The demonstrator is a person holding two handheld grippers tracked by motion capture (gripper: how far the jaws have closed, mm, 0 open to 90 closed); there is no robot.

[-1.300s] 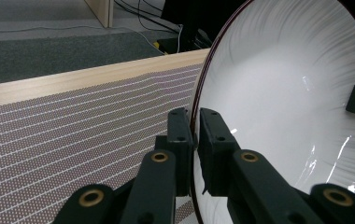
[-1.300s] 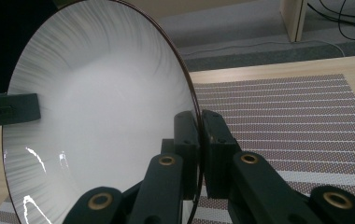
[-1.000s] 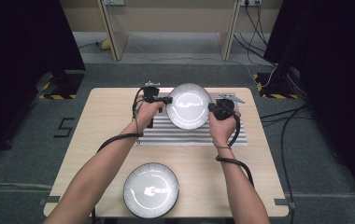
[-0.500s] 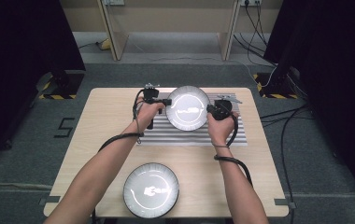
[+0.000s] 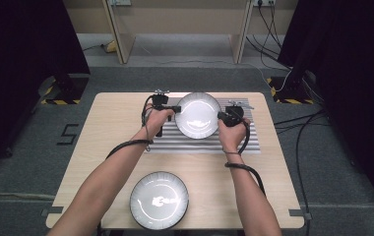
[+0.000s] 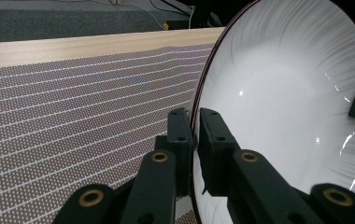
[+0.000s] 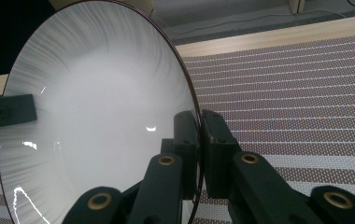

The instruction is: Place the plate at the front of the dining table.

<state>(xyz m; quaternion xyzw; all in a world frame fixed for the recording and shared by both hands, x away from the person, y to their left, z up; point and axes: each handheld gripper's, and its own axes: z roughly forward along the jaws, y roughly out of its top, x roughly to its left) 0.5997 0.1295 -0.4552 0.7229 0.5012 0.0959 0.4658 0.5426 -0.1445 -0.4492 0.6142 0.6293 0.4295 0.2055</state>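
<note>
Holding one white plate [image 5: 197, 115] between them, two grippers are at work: the left gripper [image 5: 174, 109] is clamped on the plate's left rim and the right gripper [image 5: 220, 116] on its right rim, so the plate sits directly between the two, tilted with its face toward the person. In the left gripper view, the left gripper [image 6: 195, 126] pinches the dark-edged rim of the plate [image 6: 287, 102], one jaw behind it and one on its white face, and a black jaw of the other gripper shows at the far edge. In the right gripper view, the right gripper [image 7: 200, 128] is likewise clenched on the rim of the plate [image 7: 101, 116]. Beneath both grippers lies one striped placemat [image 5: 200, 143], its woven rows running beside the jaws [image 6: 73, 121] [image 7: 297, 98]. A second plate [image 5: 159, 200], with a dark rim like the first, rests flat on the table [image 5: 111, 128], well apart from both grippers on the person's side, nearer the left forearm than the right. That makes two plates, two grippers and one placemat in all.
</note>
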